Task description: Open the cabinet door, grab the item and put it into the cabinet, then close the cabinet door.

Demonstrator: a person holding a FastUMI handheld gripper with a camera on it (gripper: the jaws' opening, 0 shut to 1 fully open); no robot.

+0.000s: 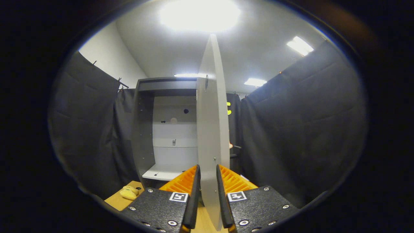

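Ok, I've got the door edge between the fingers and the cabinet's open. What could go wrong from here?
1. The gripper straddles the thin edge of the cabinet door, and contact looks loose; the door could slip out if you swing fast.
2. The yellow item lies on the wooden table beside the gripper, near its sweep; backing out carelessly may knock it.

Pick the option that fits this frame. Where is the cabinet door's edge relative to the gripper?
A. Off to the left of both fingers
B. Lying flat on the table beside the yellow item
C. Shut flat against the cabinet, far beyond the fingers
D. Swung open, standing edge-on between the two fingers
D: the cabinet door stands open and edge-on, its lower edge running down between the fingers of the gripper, with the cabinet interior exposed beyond.
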